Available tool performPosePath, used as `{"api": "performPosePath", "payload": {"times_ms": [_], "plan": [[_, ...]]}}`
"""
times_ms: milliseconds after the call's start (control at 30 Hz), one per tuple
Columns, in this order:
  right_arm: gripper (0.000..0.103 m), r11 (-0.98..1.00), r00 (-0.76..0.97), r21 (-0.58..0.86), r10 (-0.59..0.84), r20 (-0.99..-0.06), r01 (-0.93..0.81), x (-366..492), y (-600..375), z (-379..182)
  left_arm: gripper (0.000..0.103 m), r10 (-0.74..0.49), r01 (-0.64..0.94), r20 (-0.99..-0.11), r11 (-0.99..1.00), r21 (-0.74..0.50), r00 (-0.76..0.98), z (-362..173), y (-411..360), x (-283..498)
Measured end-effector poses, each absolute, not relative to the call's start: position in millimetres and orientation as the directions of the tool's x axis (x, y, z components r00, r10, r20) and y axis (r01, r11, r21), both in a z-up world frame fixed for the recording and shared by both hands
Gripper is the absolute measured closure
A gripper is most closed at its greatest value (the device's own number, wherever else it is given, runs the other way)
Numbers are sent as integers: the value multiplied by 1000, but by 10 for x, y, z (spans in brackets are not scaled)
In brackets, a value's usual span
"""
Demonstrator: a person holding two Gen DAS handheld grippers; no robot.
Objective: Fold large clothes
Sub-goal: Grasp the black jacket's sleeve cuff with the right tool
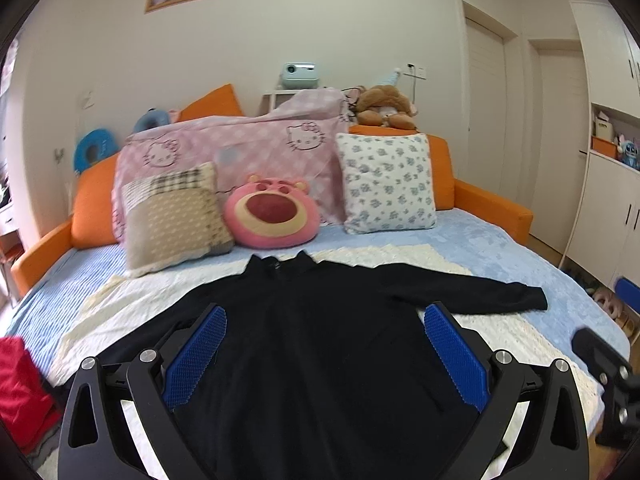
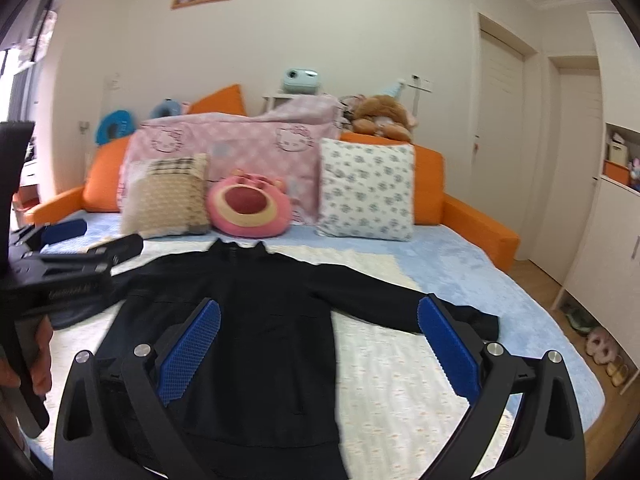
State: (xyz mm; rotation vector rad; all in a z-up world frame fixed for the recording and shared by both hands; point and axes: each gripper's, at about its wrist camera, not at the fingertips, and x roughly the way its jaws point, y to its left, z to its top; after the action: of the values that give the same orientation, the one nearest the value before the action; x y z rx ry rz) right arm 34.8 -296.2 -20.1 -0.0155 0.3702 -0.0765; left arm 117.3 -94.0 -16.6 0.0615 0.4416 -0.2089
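A black long-sleeved top [image 1: 320,332] lies flat on a cream cloth [image 1: 516,340] on the bed, collar toward the pillows, sleeves spread. My left gripper [image 1: 325,316] hovers above its body, open and empty, blue pads [image 1: 196,360] wide apart. My right gripper [image 2: 319,312] is open and empty above the top [image 2: 264,320] and its right sleeve [image 2: 400,300]. The left gripper's body shows at the left of the right wrist view [image 2: 68,276]; the right gripper's body shows at the right edge of the left wrist view [image 1: 608,364].
Pillows line the back of the bed: a beige one [image 1: 172,220], a pink bear cushion [image 1: 272,212], a floral one [image 1: 388,184]. A red garment [image 1: 20,392] lies at the left edge. Slippers [image 2: 600,348] sit on the floor at right.
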Motion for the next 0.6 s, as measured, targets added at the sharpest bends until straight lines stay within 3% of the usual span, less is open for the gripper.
{"api": "performPosePath", "payload": {"times_ms": [267, 467, 600], "plan": [[5, 988, 902, -38, -155, -402, 153, 557, -3580, -502, 2, -214, 257, -441, 966, 40, 872, -401, -1714, 1916], [5, 983, 906, -83, -184, -381, 165, 713, -4021, -822, 2, -215, 290, -538, 955, 59, 815, -953, -2398, 2791], [5, 979, 887, -70, -202, -416, 191, 910, -4481, -1087, 2, -199, 277, -595, 960, 42, 779, -1468, -2760, 3388]]}}
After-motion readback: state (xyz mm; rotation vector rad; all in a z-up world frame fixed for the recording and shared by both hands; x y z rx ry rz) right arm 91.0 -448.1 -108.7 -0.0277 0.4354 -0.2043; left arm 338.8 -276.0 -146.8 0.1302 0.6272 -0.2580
